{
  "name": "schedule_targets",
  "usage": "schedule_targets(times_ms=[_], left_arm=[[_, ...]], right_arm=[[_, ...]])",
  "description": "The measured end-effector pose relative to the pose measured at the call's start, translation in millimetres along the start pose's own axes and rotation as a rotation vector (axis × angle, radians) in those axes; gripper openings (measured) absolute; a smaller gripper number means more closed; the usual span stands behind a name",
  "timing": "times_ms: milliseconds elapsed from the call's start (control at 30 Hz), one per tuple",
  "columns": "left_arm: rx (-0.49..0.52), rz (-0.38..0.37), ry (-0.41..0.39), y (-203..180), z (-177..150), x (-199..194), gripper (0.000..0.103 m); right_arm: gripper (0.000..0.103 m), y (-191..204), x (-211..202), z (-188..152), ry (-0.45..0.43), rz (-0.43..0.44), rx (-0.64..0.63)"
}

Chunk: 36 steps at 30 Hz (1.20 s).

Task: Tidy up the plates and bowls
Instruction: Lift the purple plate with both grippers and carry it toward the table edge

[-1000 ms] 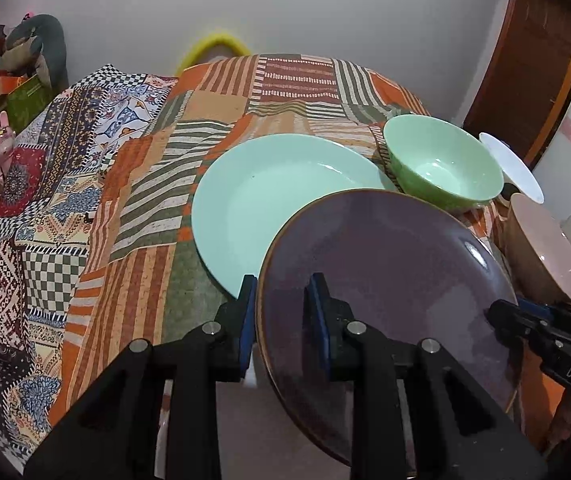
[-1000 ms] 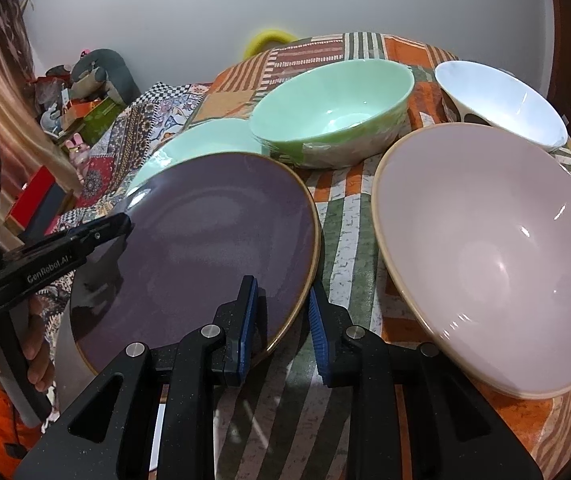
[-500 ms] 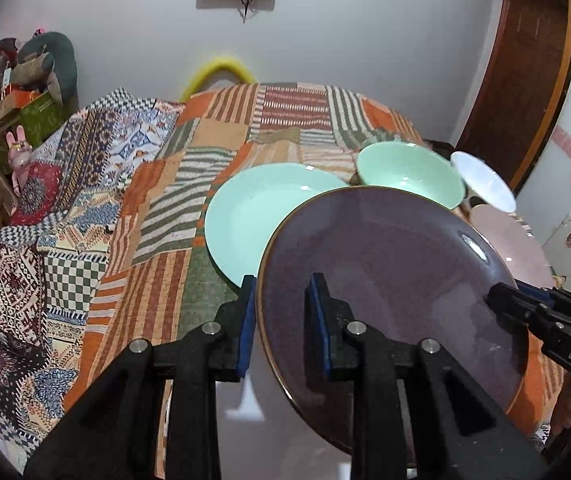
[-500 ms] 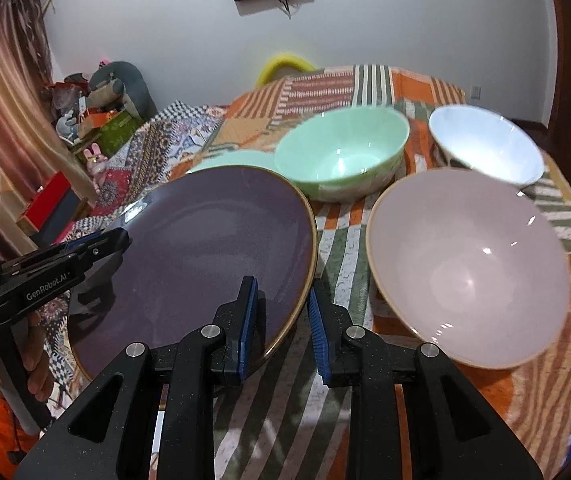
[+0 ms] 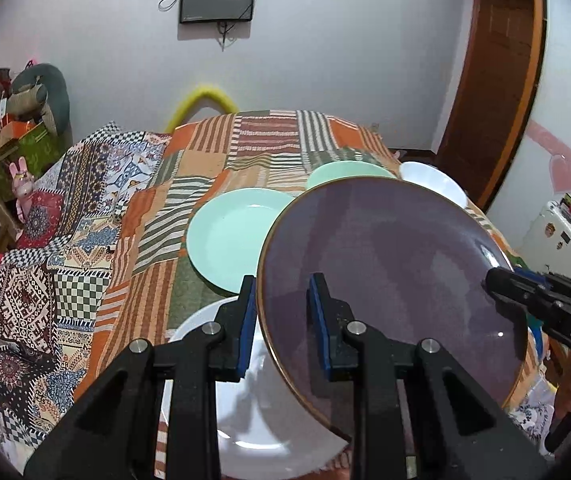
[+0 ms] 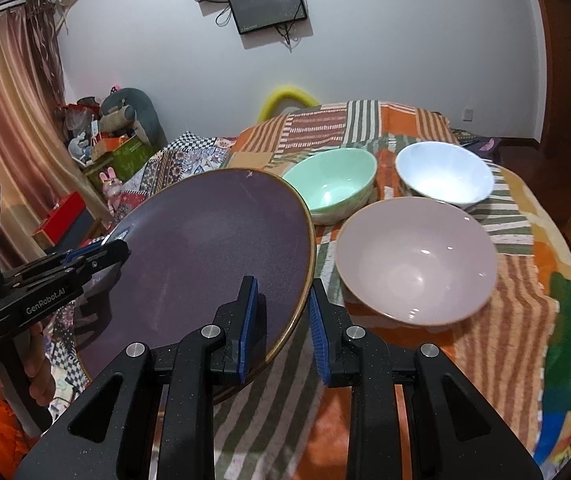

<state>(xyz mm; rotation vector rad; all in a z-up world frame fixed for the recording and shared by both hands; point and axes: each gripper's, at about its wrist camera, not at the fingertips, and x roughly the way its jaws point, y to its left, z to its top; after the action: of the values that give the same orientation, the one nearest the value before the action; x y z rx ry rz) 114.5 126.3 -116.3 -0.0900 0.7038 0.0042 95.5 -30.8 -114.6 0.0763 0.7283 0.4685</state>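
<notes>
Both grippers, left gripper (image 5: pixel 281 316) & right gripper (image 6: pixel 281 316), clamped on opposite rims of the purple plate (image 5: pixel 385 280), held tilted in the air. Looks glazed, stiff, prob slippery & breakable, so rim grips w/ two hands seem right.

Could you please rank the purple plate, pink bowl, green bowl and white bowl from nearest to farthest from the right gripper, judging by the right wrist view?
1. Purple plate: its rim sits in the right gripper.
2. Pink bowl: just ahead, to the right.
3. Green bowl and white bowl: both farther back, green centre, white right; too close to call.
</notes>
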Motion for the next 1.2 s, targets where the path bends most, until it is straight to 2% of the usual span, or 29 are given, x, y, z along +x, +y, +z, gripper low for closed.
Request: schedule_targets(times_ms=[633,1033,1200], left_arm=[[0.038,-0.069,0.029,-63.0,-33.9,-31.5,0.025],[0.064,-0.094,0.096,-91.5,-52.6,-21.6,0.025],[0.065,-0.095,0.148,-99.2,-61.6,-10.8,0.025]], right_arm=[[0.024,-40.0,-50.4,-30.8,-0.028,-0.041,0.038],[0.024,-66.1,-59.2,-57.7,0.012,-0.051,0.088],[0.024,-76.1,-58.5,-63.9,0.033,-0.045,0.11]])
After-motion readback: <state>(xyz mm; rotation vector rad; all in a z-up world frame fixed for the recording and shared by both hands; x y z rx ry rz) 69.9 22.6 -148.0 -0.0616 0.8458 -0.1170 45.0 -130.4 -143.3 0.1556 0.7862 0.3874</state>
